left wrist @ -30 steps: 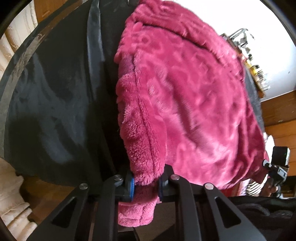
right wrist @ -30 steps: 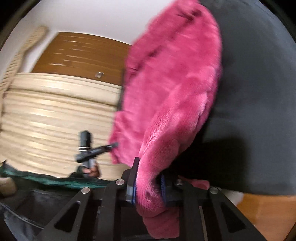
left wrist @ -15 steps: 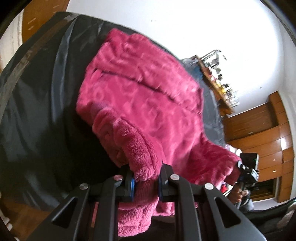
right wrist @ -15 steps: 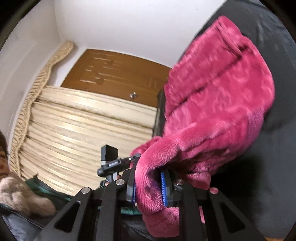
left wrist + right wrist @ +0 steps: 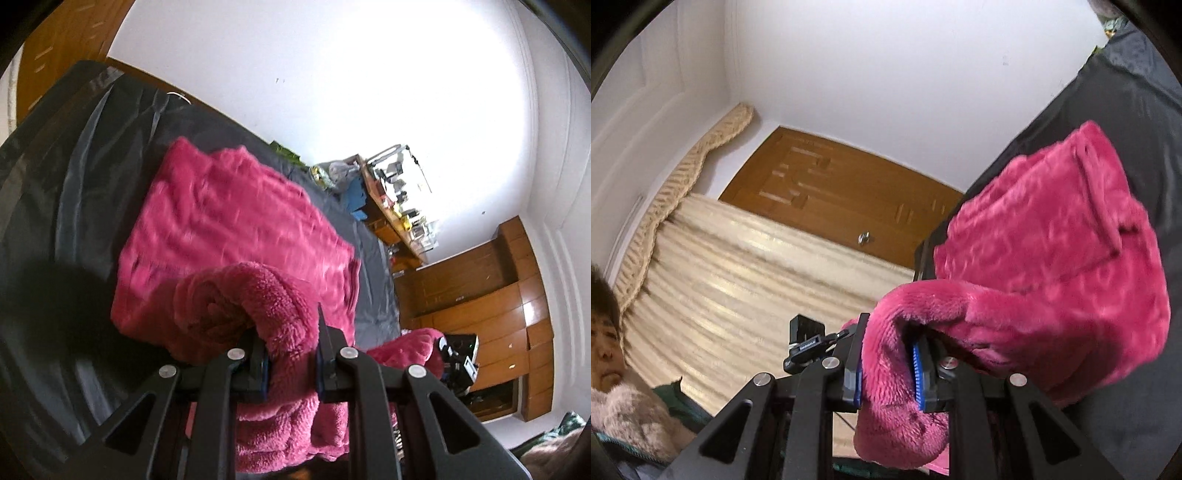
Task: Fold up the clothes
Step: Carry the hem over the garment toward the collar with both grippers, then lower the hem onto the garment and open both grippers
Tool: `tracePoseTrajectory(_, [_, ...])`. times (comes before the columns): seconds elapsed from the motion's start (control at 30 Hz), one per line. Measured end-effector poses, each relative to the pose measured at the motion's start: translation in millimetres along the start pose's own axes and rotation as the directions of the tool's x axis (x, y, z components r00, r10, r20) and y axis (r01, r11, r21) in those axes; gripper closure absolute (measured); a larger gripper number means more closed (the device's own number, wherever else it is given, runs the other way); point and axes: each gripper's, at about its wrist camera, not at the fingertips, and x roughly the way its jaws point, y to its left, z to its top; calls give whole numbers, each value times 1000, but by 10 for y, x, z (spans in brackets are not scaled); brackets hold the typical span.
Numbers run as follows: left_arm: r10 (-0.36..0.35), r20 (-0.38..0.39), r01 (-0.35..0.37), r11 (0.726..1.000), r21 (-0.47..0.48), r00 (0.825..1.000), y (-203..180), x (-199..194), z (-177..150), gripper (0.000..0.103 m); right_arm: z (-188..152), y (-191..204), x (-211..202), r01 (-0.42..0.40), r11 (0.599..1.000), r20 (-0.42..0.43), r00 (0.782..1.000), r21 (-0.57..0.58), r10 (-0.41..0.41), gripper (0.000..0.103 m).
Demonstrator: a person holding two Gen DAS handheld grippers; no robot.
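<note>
fold step in hand: left gripper [image 5: 291, 363] and right gripper [image 5: 888, 363] each clenched on pink fleece garment [image 5: 236, 236] edge, raised over bed [image 5: 55, 229]; next likely: carry held edge across evenly, lay flat.

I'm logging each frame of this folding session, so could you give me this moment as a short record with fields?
garment: pink fleece garment, partly lying on the bed, near edge lifted
surface: dark bed sheet
left gripper: jaws shut on a bunched edge of the fleece
right gripper: jaws shut on another fold of the same fleece
other gripper in view: right one visible at the far right of the left wrist view, fleece hanging between the two
background: wooden door, cream curtain, cluttered shelf
fold state: not yet laid flat
</note>
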Motion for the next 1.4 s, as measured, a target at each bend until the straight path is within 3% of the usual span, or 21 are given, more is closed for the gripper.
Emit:
tracePoseTrajectory(0.37, [-46, 46, 50, 995, -83, 998, 221, 364, 1140, 84, 935, -218, 82, 97, 994, 186, 977, 40, -103, 82])
tracePoseTrajectory(0.57, [-43, 19, 46, 985, -168, 999, 528, 798, 1636, 84, 1393, -546, 316, 193, 977, 203, 957, 87, -207, 82])
tracePoseTrajectory(0.8, [1, -44, -12, 971, -240, 999, 937, 1349, 1864, 84, 1683, -947, 485, 298, 940, 203, 922, 166, -329, 82])
tracePoseTrajectory(1.0, [-43, -83, 8, 925, -381, 996, 1375, 1619, 1811, 79, 1775, -1236, 562, 390, 882, 179, 879, 266, -442, 80])
tracePoseTrajectory(1.07, [-50, -90, 12, 927, -375, 995, 1388, 1627, 1803, 77, 1779, -1290, 578, 412, 864, 163, 869, 289, -468, 71])
tracePoseTrajectory(1.1, [-50, -94, 12, 930, -367, 994, 1378, 1621, 1803, 77, 1782, -1316, 587, 423, 855, 154, 863, 301, -481, 48])
tracePoseTrajectory(1.13, [-50, -98, 12, 934, -358, 994, 1363, 1608, 1803, 75, 1782, -1332, 593, 430, 848, 146, 860, 309, -489, 19])
tracePoseTrajectory(1.2, [-56, -96, 19, 936, -351, 994, 1344, 1566, 1807, 70, 1775, -1342, 597, 429, 846, 139, 861, 316, -489, 16])
tracePoseTrajectory(1.23, [-62, -91, 26, 936, -352, 994, 1338, 1533, 1802, 63, 1766, -1326, 593, 425, 851, 139, 865, 309, -483, 16])
tracePoseTrajectory(1.27, [-64, -75, 33, 933, -357, 995, 1344, 1480, 1800, 49, 1755, -1303, 588, 424, 855, 137, 867, 300, -478, 16])
tracePoseTrajectory(1.37, [-56, -20, 44, 925, -377, 998, 1361, 1303, 1820, 28, 1689, -1213, 532, 435, 857, 138, 864, 277, -484, 16])
tracePoseTrajectory(1.4, [-50, -11, 42, 925, -378, 999, 1364, 1235, 1809, 25, 1659, -1179, 505, 440, 857, 140, 862, 270, -487, 16])
